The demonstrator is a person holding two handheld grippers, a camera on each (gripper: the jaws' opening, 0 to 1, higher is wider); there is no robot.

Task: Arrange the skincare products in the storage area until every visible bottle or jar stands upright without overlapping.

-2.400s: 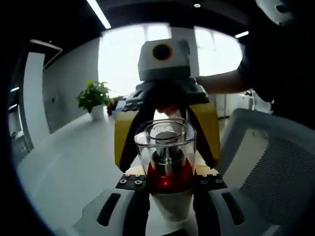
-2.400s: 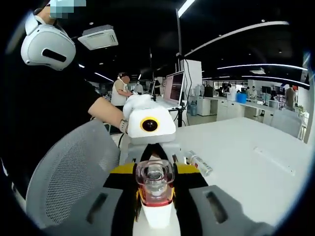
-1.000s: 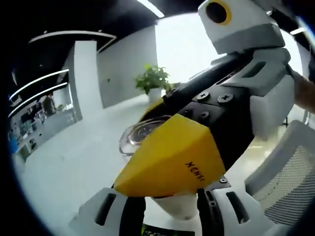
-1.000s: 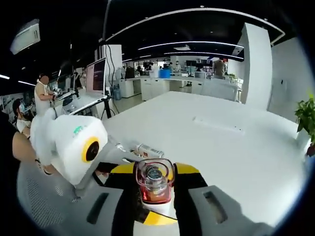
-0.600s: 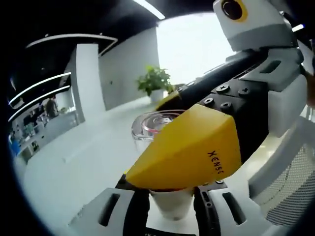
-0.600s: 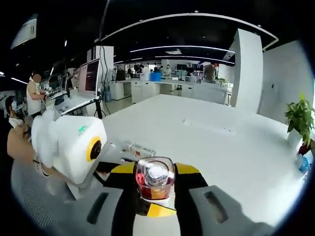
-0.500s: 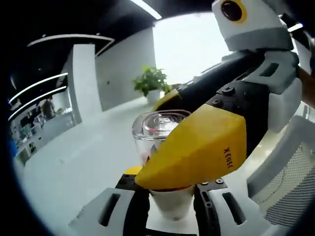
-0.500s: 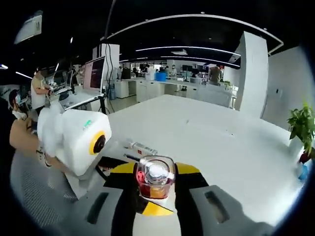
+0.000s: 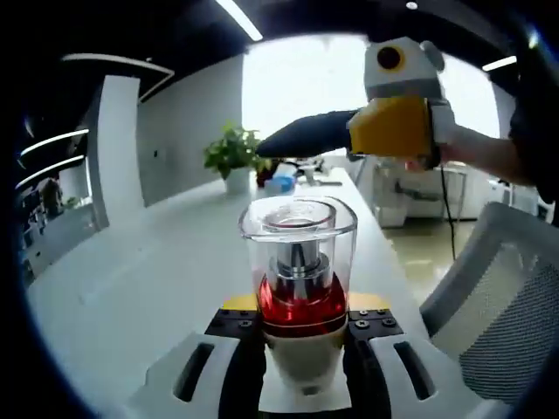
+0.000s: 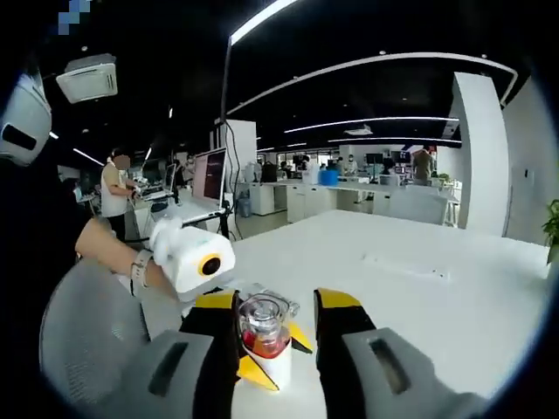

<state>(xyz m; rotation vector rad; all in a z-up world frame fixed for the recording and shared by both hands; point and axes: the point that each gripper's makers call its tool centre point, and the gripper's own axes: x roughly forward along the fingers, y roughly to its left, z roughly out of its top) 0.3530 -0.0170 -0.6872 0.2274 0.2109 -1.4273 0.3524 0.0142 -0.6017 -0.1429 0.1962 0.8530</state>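
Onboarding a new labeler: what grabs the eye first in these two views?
The clear-capped bottle with red liquid, upright and dead centre between the left gripper jaws. Next, the yellow right gripper raised beyond it, apart from the bottle. In the right gripper view, the same bottle stands on the white table.

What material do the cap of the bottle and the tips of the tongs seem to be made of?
The cap of the bottle looks like clear, glossy plastic, perhaps glass: the silver pump and red part show through it. The tips of the right tongs look like dark matte plastic or rubber, behind a yellow part. The left tongs grip the bottle's white base.
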